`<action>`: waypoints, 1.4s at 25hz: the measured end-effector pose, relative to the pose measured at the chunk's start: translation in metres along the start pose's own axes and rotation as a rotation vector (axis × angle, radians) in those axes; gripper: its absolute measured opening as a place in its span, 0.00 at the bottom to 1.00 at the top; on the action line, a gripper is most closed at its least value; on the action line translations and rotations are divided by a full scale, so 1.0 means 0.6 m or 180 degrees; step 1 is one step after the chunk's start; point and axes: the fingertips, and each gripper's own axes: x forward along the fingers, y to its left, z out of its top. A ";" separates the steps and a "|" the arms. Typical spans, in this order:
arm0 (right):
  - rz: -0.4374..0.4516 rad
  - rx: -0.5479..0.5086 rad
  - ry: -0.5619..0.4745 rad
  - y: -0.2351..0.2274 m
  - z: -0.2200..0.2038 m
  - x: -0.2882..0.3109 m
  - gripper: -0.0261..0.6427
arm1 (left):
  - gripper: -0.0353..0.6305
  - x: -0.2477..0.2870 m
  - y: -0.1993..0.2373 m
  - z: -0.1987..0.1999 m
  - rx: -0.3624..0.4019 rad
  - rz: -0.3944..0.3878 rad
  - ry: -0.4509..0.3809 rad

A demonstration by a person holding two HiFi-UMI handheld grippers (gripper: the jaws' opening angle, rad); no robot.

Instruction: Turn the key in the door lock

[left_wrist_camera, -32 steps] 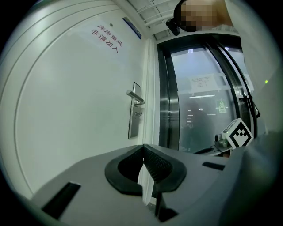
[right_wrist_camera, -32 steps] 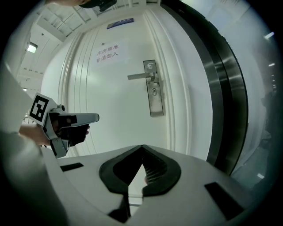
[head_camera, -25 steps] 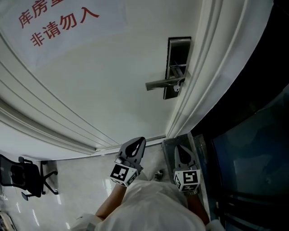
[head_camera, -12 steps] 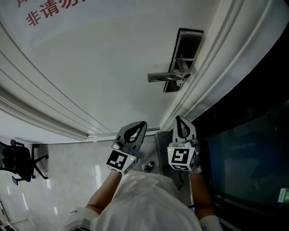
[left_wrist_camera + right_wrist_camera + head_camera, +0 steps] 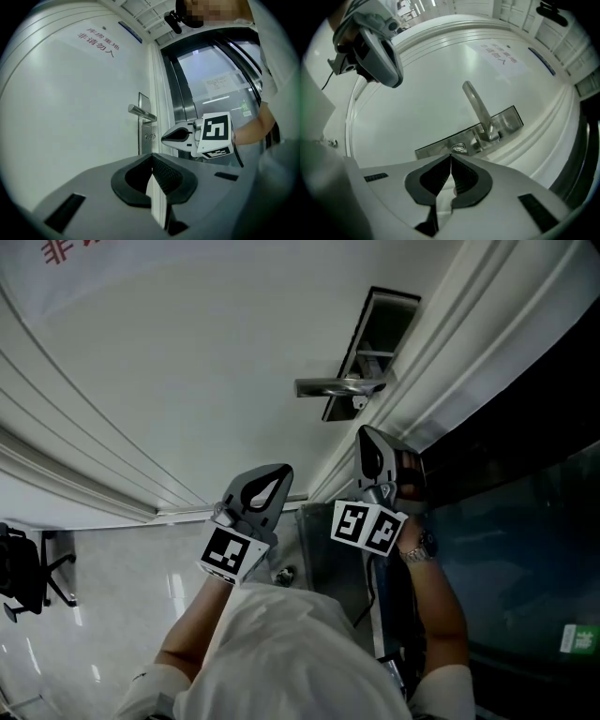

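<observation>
The key (image 5: 459,148) sticks in the metal lock plate (image 5: 508,119), just under the door handle (image 5: 333,387). The right gripper (image 5: 367,439) is near the handle. It points at the key but does not touch it. Its jaws are squeezed together on nothing. The left gripper (image 5: 279,474) is farther from the handle, and its jaws are closed and empty too.

Grey left gripper (image 5: 151,158), jaws closed tip to tip, nothing between. Ahead of the claw: white panelled door (image 5: 70,117), silver metal lever handle (image 5: 142,112) on tall silver lock plate (image 5: 144,129). Ahead-right: white right gripper (image 5: 165,138) with black-and-white marker cube, tips near the plate.
</observation>
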 end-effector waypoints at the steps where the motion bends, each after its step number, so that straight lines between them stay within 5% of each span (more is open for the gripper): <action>1: 0.0005 -0.0099 0.0020 -0.005 0.000 0.003 0.04 | 0.07 0.002 0.000 0.003 0.0012 -0.0007 -0.0005; 5: 0.0014 -0.0374 0.0131 -0.014 0.001 0.022 0.17 | 0.07 0.005 0.005 0.011 0.0026 -0.0026 -0.0039; 11: -0.0112 -0.0840 0.0138 -0.021 0.008 0.047 0.20 | 0.07 0.005 0.005 0.006 0.0032 -0.0062 -0.0024; 18: -0.0269 -0.0787 0.0060 -0.031 0.015 0.068 0.20 | 0.07 -0.002 0.018 0.000 0.0011 0.0001 -0.0007; 25: -0.0295 -0.0364 0.0052 -0.031 0.024 0.074 0.18 | 0.07 -0.006 0.025 -0.007 -0.0024 0.0057 0.0033; 29: -0.0405 -0.0041 0.0089 -0.037 0.019 0.076 0.06 | 0.07 -0.002 0.017 -0.010 -0.0040 0.0033 0.0037; 35: -0.0412 0.0735 0.0074 -0.043 0.019 0.076 0.06 | 0.07 0.004 0.008 -0.020 -0.0070 0.0014 0.0067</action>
